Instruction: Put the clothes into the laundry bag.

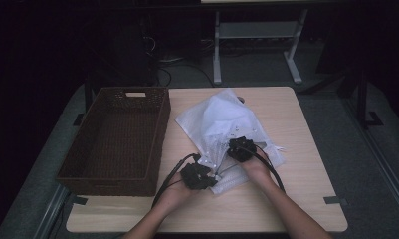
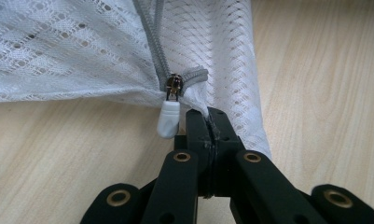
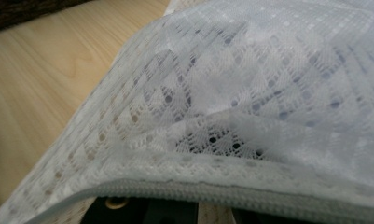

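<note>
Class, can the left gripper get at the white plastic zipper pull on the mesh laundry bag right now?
Probably not as things stand: the left gripper is shut on the white mesh laundry bag. The white plastic zipper pull hangs unobstructed just beside the jaws, so releasing should free the way.

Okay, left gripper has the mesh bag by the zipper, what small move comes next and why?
Probably shift the left gripper onto the white zipper pull: its jaws pinch mesh bag fabric beside the slider, and the pull hangs free.

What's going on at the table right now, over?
Left tool shut on mesh bag fabric, beside the zipper pull. Right tool on the bag, jaws under mesh, state unclear. Wicker basket left of bag, nothing blocking.
</note>
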Tool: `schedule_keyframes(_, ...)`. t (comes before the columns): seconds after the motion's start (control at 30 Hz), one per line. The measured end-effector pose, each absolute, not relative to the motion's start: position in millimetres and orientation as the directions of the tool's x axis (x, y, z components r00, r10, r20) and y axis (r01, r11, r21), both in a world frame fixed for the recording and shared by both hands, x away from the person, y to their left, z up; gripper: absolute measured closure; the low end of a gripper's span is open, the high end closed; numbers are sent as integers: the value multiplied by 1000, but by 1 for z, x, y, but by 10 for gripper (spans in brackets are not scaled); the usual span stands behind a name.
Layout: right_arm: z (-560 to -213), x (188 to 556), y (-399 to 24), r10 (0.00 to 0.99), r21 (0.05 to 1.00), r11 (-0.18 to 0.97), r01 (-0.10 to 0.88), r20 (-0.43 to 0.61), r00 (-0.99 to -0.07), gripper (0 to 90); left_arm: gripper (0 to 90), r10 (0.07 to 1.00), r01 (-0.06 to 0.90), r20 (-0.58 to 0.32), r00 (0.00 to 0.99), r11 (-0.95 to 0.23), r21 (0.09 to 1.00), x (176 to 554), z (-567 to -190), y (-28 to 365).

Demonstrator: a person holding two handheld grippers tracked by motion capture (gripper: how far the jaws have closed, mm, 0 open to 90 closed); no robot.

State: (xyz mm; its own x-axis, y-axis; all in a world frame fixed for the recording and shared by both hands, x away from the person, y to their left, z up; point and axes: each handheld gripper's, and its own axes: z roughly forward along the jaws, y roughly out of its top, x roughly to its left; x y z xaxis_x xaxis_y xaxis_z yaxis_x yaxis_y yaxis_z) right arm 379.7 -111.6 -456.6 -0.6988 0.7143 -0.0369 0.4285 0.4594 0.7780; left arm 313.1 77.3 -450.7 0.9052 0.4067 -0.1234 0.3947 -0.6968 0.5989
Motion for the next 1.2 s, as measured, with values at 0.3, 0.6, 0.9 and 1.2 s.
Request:
schedule_keyframes(0.3, -440, 359, -131, 676, 770, 476, 426, -10, -736, 737, 891, 419, 399, -117, 900, -688, 606, 314, -450, 79)
schedule_keyframes(0.6, -442, 365, -157, 739, 770, 433, 469, -6, -673, 894, 891, 423, 408, -126, 898, -690, 598, 314, -451, 78)
schedule_keyframes(0.9, -450, 399, -147, 810, 771, 392, 502, -31, -586, 898, 893, 432, 425, -137, 891, -692, 583, 316, -452, 83)
schedule_keyframes(1.2, -443, 388, -154, 756, 753, 427, 501, 7, -655, 736, 890, 460, 444, -133, 878, -677, 587, 319, -450, 89)
